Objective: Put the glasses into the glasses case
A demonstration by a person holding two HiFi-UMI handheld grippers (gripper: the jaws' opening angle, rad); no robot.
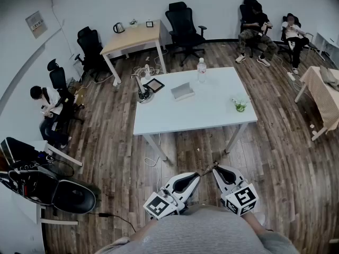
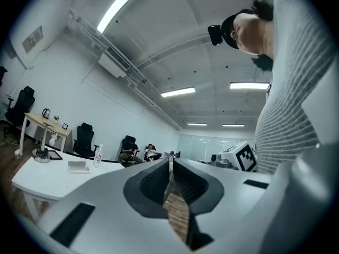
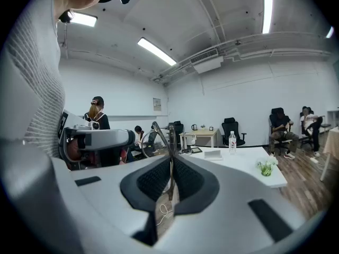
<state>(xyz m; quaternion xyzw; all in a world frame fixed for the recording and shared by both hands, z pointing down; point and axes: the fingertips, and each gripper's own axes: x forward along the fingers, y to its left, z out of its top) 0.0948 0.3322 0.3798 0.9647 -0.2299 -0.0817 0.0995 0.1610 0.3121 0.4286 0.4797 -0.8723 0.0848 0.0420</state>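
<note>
Right gripper point(image 1: 217, 168) point(image 3: 171, 156): jaws were pinched on the glasses, held low and close in front of the person's body.
Left gripper point(image 1: 195, 178) point(image 2: 171, 160): jaws were pressed together with nothing between them, only a thin slit showing the wooden floor point(image 1: 275, 163). It sat just beside the right gripper, on its left.
Glasses point(image 3: 171, 176) point(image 1: 209, 169): a thin wire pair. One slim arm was clamped edge-on between the right gripper's pads.
Glasses, long axis: the clamped arm ran along the jaws, pointing forward and away from the person. The rounded lens rim stood out past the fingertips, up and to the left of them in the right gripper view. From the head view the glasses showed only as a thin dark line from the right gripper's tips toward the left gripper's tips.
Glasses case point(image 1: 183, 91) point(image 3: 213, 153) point(image 2: 78, 166): a pale case lay on the white table point(image 1: 159, 121), well ahead of both grippers and well apart from the glasses. I could not tell whether it was open.
Near the case: a water bottle point(image 1: 201, 69) stood beyond it, and a small plant point(image 1: 240, 104) stood to its right, ahead of the right gripper.
Writing: each marker cube point(image 1: 241, 199) carried black-and-white square patterns and no words. The bottle's label and a wall notice point(image 1: 36, 23) were too small to read.
</note>
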